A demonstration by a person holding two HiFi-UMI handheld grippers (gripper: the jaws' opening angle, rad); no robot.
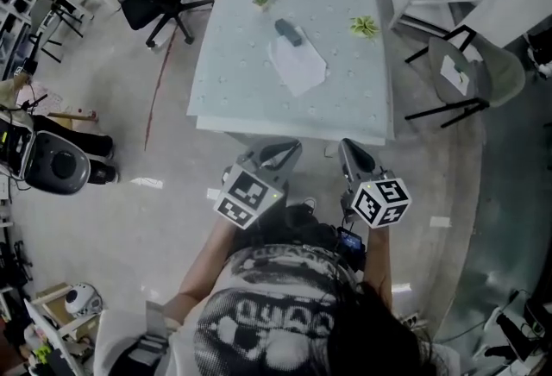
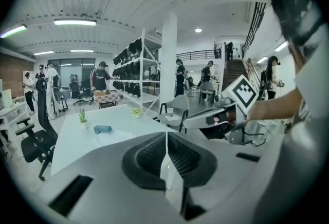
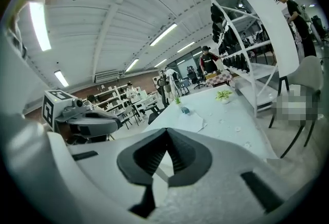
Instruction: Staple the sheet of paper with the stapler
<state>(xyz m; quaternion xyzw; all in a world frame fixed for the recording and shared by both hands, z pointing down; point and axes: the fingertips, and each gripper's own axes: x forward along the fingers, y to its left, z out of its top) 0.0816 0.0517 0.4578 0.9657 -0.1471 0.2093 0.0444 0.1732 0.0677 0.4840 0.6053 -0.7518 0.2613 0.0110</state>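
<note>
Person holds grey left gripper, right gripper short of pale table, jaws pressed together, empty; dark stapler, white paper sheet untouched; stapling unstarted.

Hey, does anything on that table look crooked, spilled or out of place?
The white sheet of paper lies turned at an angle to the edges of the pale square table, with the dark grey stapler at its far edge, also skewed. Nothing looks spilled or damaged.
</note>
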